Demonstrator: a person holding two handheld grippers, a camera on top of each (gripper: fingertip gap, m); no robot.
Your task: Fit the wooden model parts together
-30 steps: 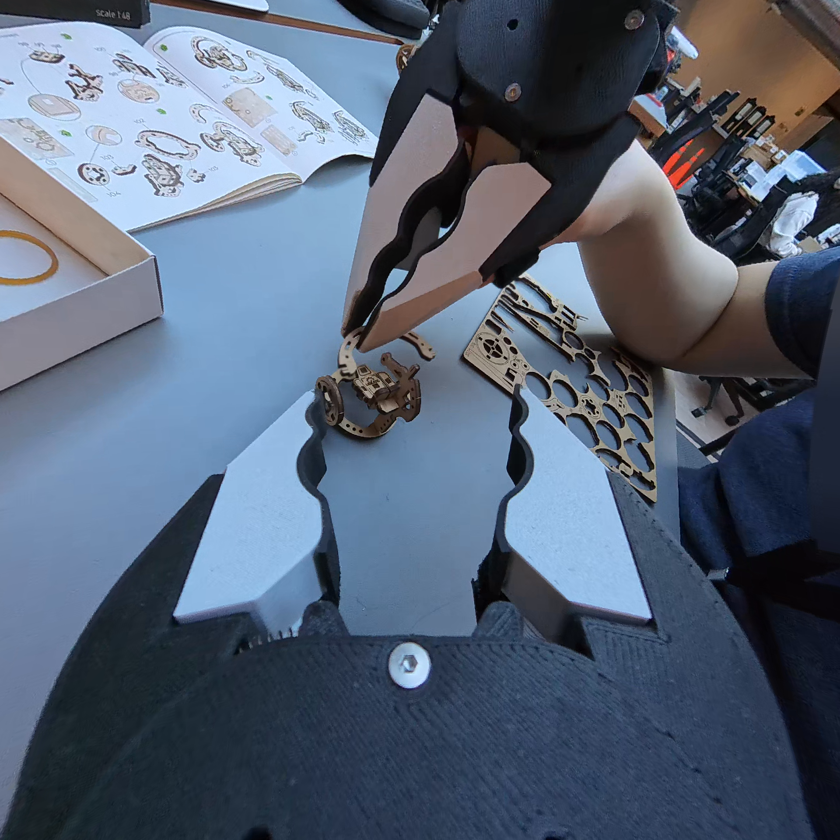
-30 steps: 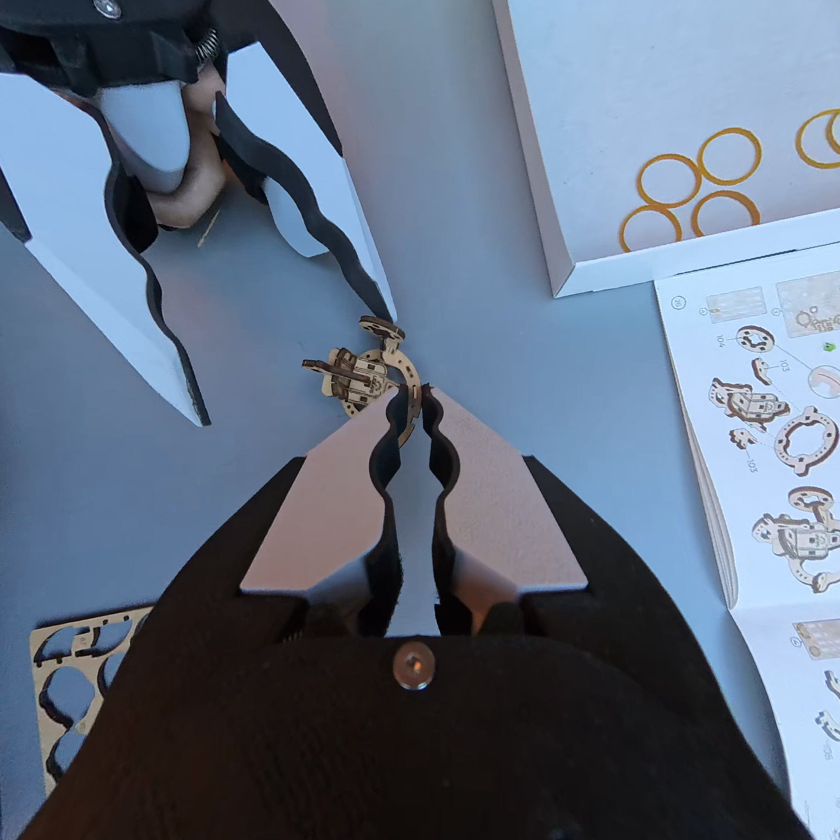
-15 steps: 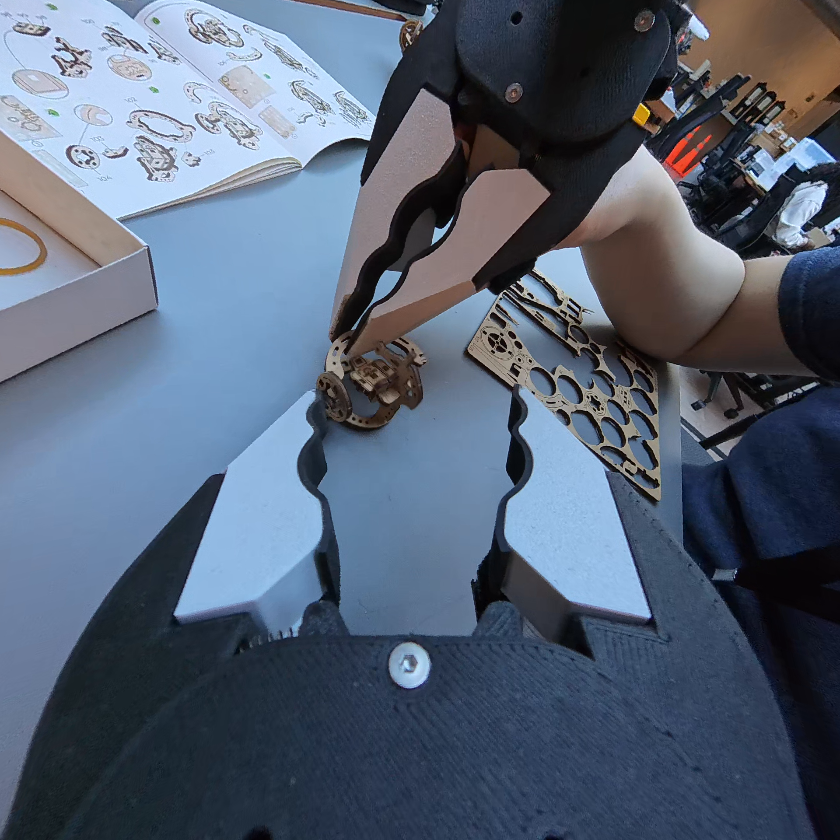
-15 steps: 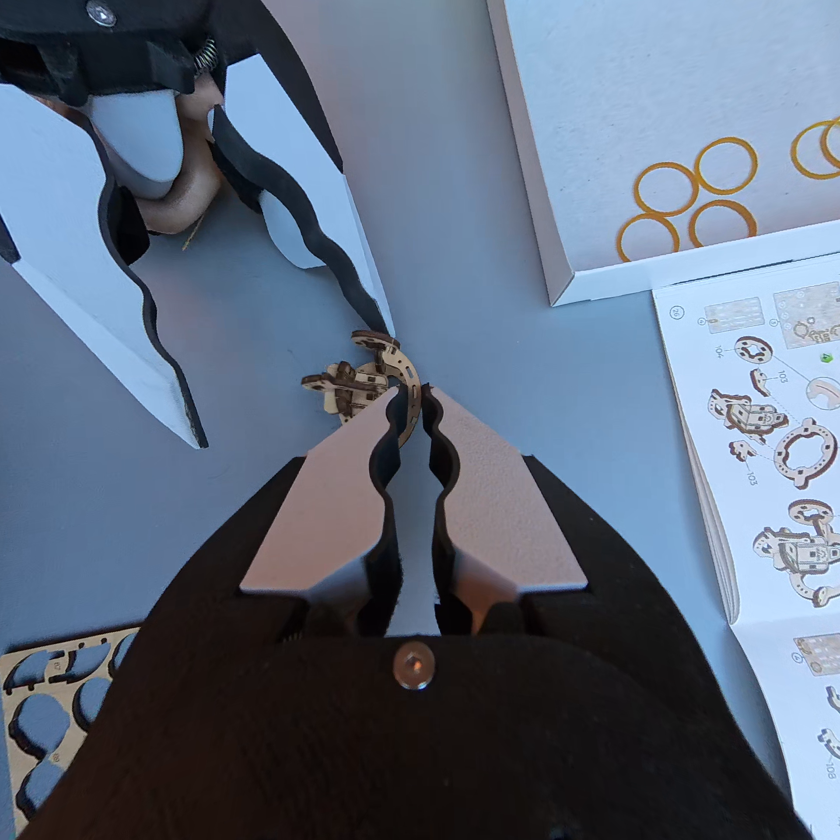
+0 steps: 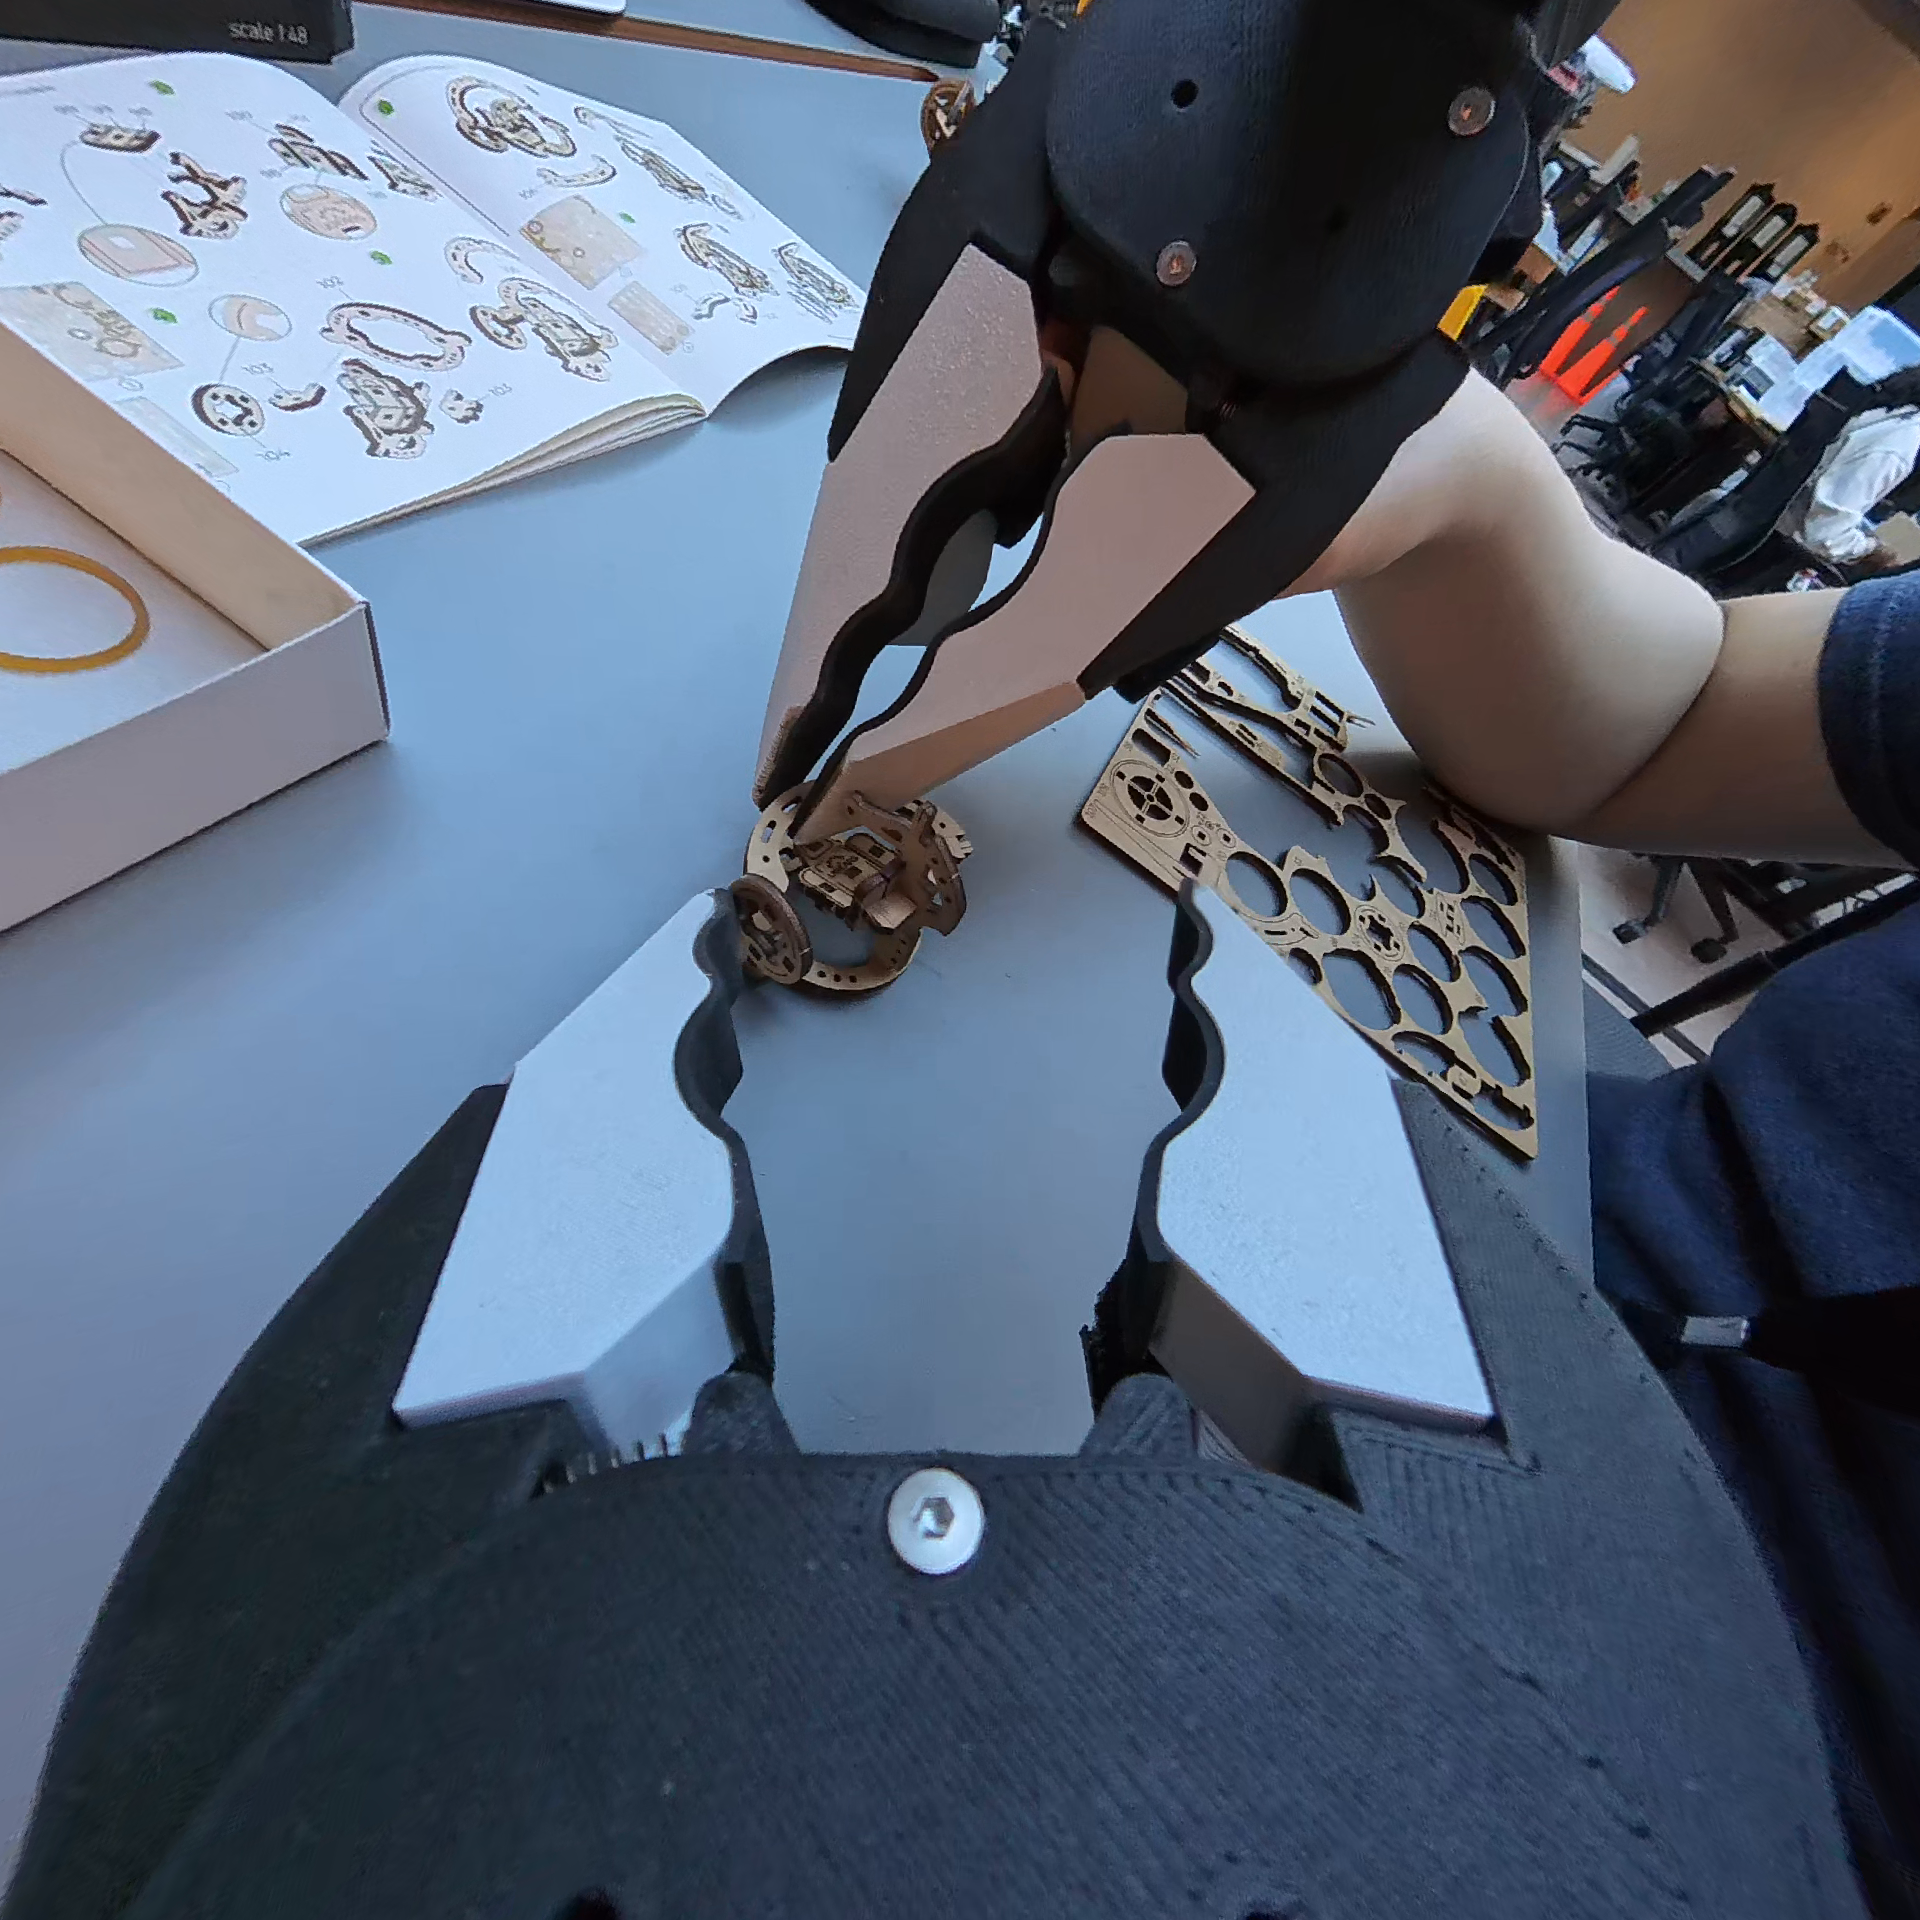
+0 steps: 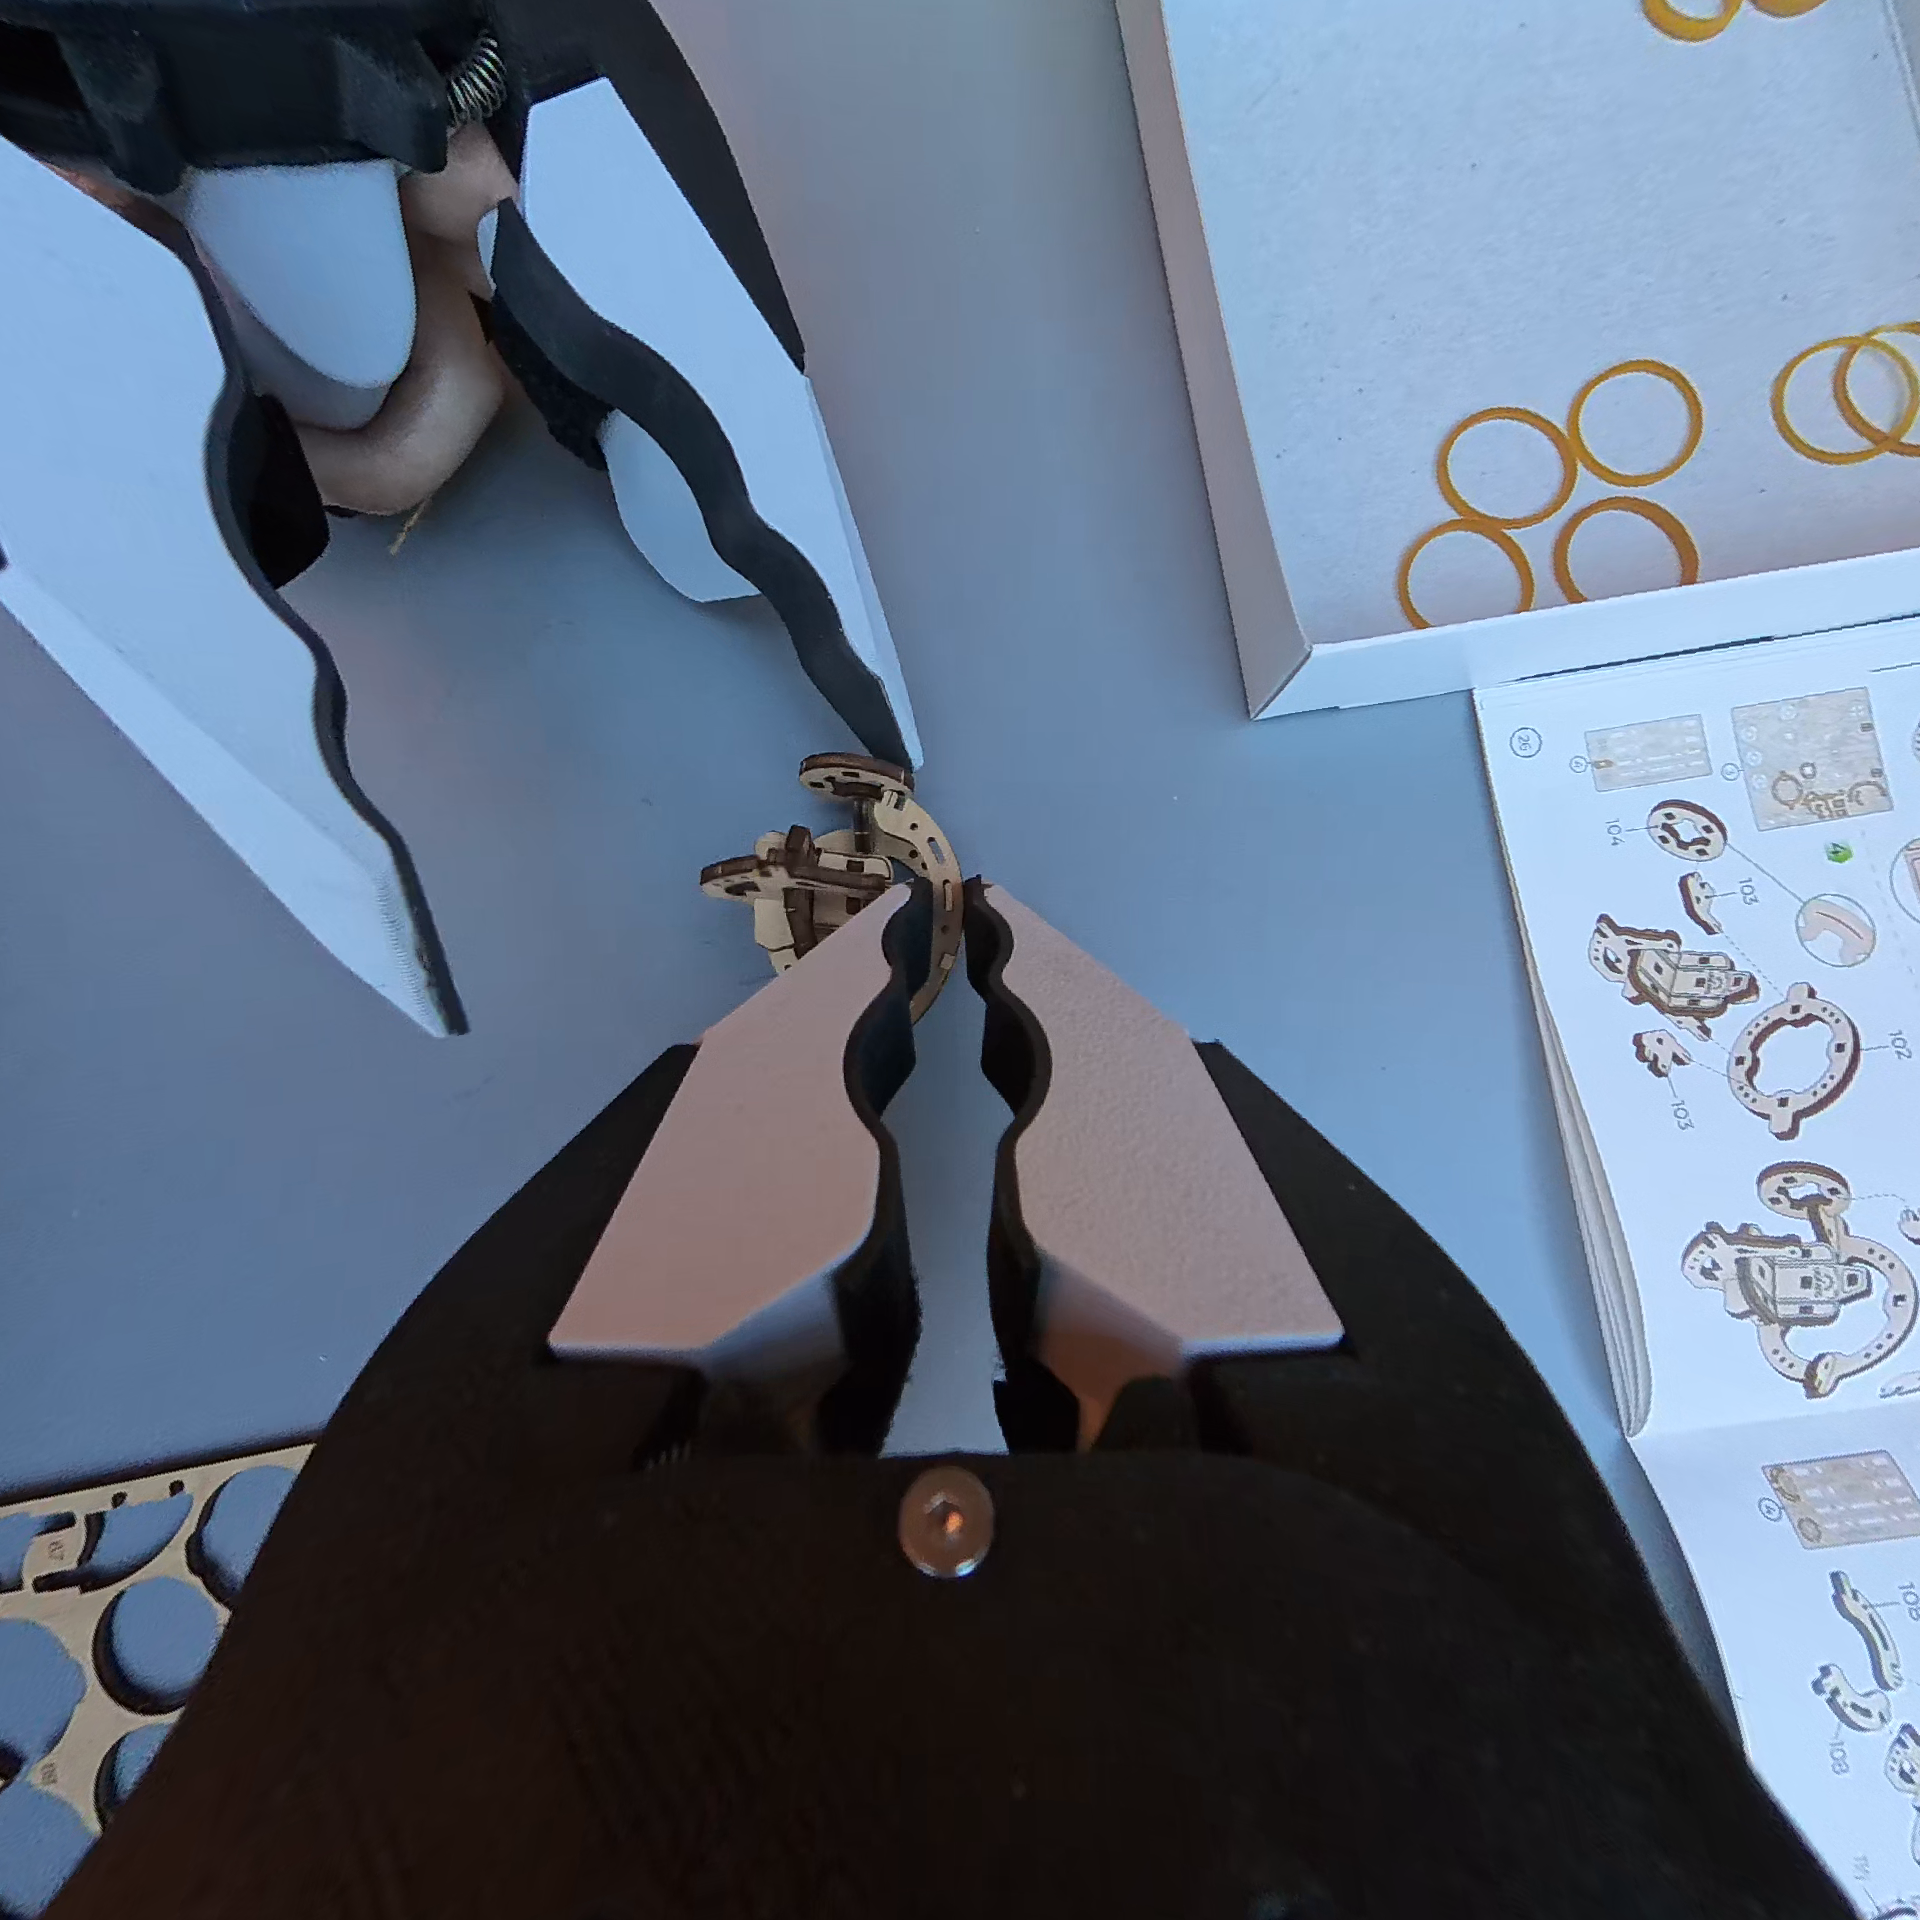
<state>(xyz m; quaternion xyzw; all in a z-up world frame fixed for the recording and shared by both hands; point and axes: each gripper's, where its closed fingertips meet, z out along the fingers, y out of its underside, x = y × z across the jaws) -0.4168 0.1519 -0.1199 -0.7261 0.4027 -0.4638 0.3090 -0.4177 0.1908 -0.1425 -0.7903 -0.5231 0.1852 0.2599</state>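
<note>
Since a second ago, the model has been tipped up on the grey surface. Left hand-held gripper gapes wide, one fingertip touching the model; right hand-held gripper pinches its ring.

Two grippers, one wooden model, one booklet.

Right tongs pinched nearly closed, tips angled down; left tongs spread wide, facing them.
</note>
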